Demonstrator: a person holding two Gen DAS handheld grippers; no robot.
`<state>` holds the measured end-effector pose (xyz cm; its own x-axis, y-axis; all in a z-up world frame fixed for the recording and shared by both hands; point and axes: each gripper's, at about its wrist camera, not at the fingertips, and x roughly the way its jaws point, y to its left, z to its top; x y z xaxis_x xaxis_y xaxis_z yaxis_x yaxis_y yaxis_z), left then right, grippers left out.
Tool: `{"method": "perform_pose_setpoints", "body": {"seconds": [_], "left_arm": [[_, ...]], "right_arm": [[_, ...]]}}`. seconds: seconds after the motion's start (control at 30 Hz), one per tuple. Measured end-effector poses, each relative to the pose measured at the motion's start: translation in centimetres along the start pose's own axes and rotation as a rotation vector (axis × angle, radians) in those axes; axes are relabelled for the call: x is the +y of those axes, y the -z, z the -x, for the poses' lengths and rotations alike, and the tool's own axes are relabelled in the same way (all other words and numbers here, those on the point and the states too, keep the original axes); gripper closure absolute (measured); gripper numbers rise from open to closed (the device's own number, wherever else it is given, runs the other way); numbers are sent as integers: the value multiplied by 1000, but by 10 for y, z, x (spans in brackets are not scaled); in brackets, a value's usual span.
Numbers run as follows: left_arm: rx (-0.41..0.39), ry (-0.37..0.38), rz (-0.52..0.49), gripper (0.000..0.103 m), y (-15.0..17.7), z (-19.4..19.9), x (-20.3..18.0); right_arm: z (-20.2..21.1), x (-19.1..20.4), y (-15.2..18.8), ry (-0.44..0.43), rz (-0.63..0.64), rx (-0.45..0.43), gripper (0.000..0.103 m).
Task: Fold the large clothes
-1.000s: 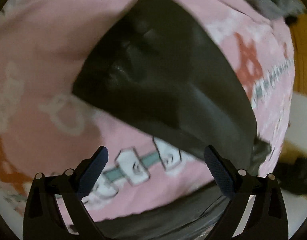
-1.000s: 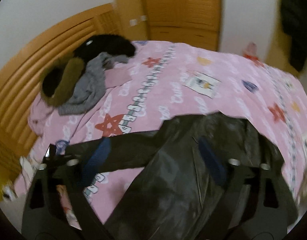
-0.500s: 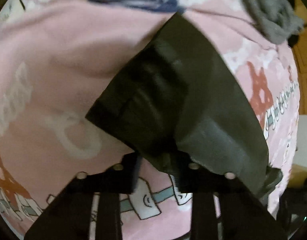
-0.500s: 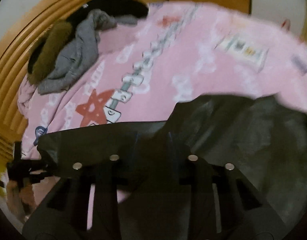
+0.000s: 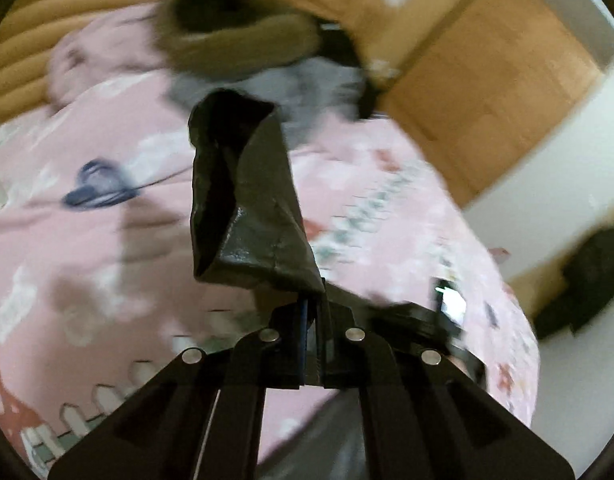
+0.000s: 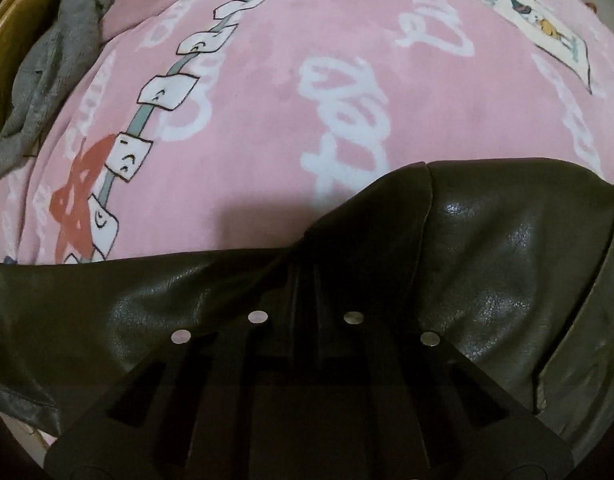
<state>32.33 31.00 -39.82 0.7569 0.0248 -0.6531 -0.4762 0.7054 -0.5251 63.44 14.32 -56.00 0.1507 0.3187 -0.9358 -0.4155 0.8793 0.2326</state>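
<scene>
Left wrist view: our left gripper (image 5: 313, 312) pinches the black leather jacket's sleeve (image 5: 247, 208) above the pink blanket (image 5: 87, 248); our right gripper (image 6: 307, 280), having just closed, pinches the jacket's body (image 6: 507, 248).

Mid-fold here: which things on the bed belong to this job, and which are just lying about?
In the job: black leather jacket; left hand-held gripper and right hand-held gripper, both shut on it.

Lying about: grey garment; brown fur-trimmed coat; pink blanket.

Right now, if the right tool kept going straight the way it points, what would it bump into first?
Probably the dark leather garment that the right tool is already shut on, then the pink blanket beneath; depth is hard to judge.
</scene>
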Motion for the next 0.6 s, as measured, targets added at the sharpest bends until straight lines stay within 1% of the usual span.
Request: {"method": "perform_pose_setpoints", "body": {"seconds": [0.07,0.1,0.17,0.2,0.23,0.27,0.33,0.37,0.4,0.47,0.53,0.57,0.6], "left_arm": [[17,66,-60,100,6,-2,-31],[46,137,-96,100,14,-4,-53],[94,216,-128,100,27,-5,-74],[120,266,-189,100,43,-2,-95],[133,296,-237,100,55,-1,-109],[154,329,-282,100,69,0,-121],[248,423,-382,100,110,-2,-147],[276,444,-420,100,126,-1,-152],[320,473,-488,100,150,-1,-162],[380,508,-601,100,186,0,-173],[441,539,-714,100,219,-1,-179],[463,546,-769,100,235,-1,-184],[475,539,-847,100,254,-4,-187]], "right_arm": [[3,-10,-1,-65,-34,14,98],[5,-16,-1,-107,-59,25,98],[7,-30,-6,-178,-101,68,98],[9,-32,-9,-193,-90,90,98],[10,-31,-12,-190,-66,105,98],[14,-28,-17,-181,-14,124,98],[11,-25,-27,-193,47,182,98],[11,-30,-30,-202,59,200,98],[8,-30,-33,-215,76,229,98],[5,-30,-37,-218,144,287,98],[4,-23,-39,-191,247,336,98],[5,-20,-38,-178,281,350,98],[4,-15,-38,-160,311,361,98]]}}
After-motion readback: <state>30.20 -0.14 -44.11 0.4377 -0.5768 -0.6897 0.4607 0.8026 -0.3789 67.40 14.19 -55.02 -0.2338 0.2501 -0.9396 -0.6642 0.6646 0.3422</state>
